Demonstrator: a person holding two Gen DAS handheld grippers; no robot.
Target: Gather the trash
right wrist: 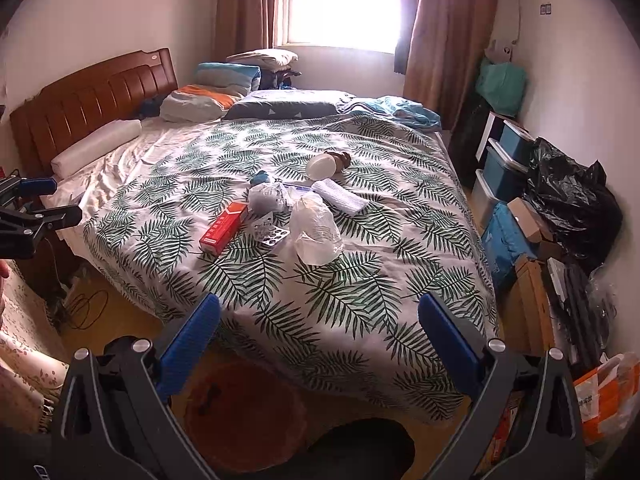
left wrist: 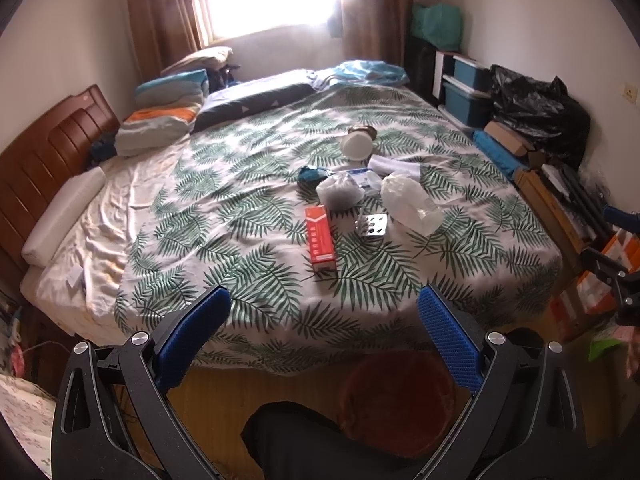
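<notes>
Leaf-printed bedspread [right wrist: 280, 280] carries all your trash, bunched near its middle, so by my reading nothing is collected yet. Your reddish-brown bin [right wrist: 244, 412] stands on the floor at the foot of the bed, though its contents are too dim to judge. From big to small: a clear plastic bag [right wrist: 314, 228], a red box [right wrist: 224, 226], a white cup [right wrist: 321, 167] and a pill blister [right wrist: 274, 236]. Your left gripper [left wrist: 324, 316] and right gripper [right wrist: 319, 318] both gape wide, empty, well short of the pile. Smaller scraps behind stay indistinct.
</notes>
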